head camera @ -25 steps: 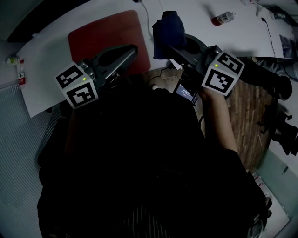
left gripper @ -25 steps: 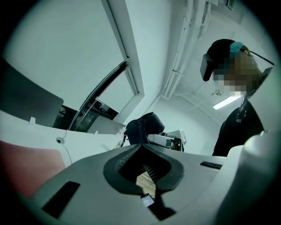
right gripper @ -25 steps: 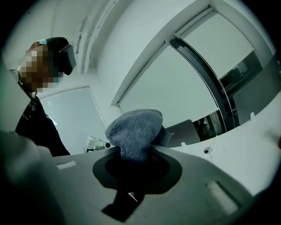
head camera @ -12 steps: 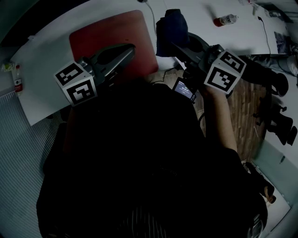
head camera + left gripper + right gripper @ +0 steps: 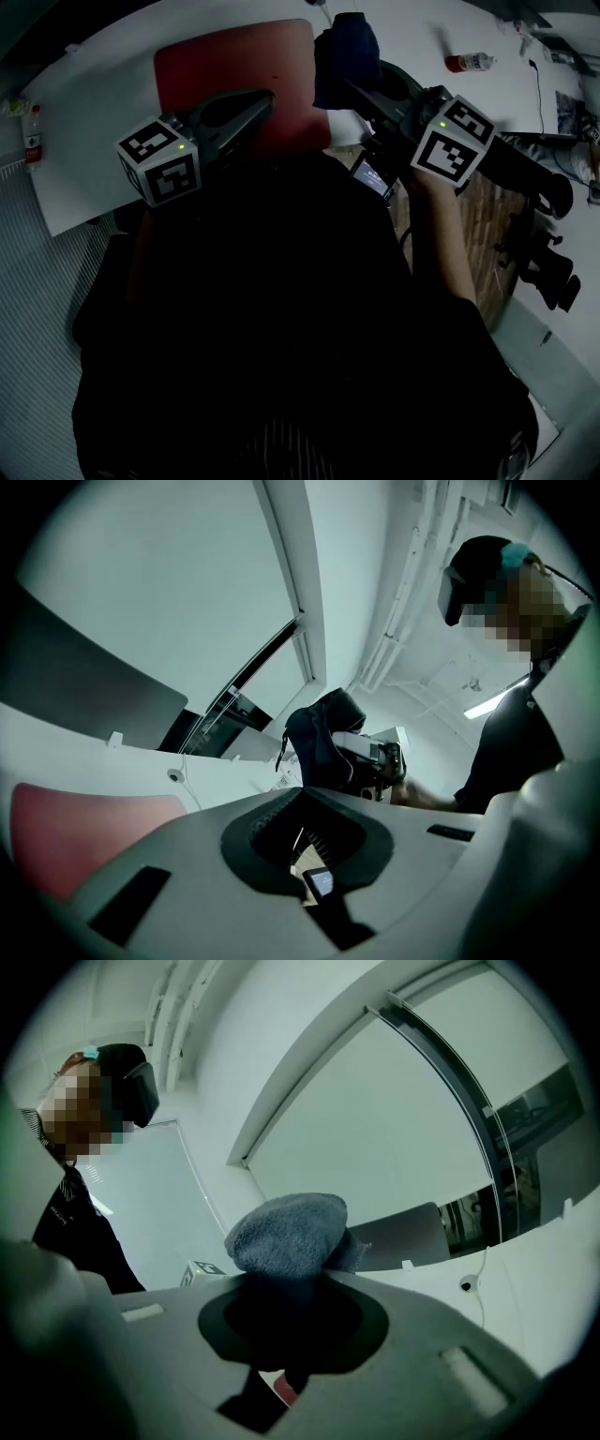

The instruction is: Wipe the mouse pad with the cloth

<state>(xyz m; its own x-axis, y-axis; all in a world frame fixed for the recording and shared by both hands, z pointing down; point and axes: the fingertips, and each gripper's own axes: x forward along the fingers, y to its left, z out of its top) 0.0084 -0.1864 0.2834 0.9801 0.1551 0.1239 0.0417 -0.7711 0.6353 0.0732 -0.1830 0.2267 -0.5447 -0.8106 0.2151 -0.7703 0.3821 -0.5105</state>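
Note:
The red mouse pad (image 5: 225, 75) lies on the white table (image 5: 84, 122); its near edge shows in the left gripper view (image 5: 84, 827). My left gripper (image 5: 268, 97) hovers over the pad's near right part, jaws shut with nothing between them (image 5: 302, 792). My right gripper (image 5: 349, 89) is shut on a bunched dark blue cloth (image 5: 342, 47), held just right of the pad's right edge. In the right gripper view the cloth (image 5: 286, 1232) bulges out above the jaws (image 5: 286, 1277). The cloth (image 5: 323, 738) also shows raised off the table in the left gripper view.
A red-capped bottle (image 5: 469, 63) lies on the table at the far right, another bottle (image 5: 31, 141) sits at the left edge. A thin cable (image 5: 323, 14) runs off the far side. Wooden floor (image 5: 487, 216) and dark gear (image 5: 544, 272) lie to the right.
The head view has shifted a little. Both grippers keep nearly the same places, the cloth still held by the pad's right edge.

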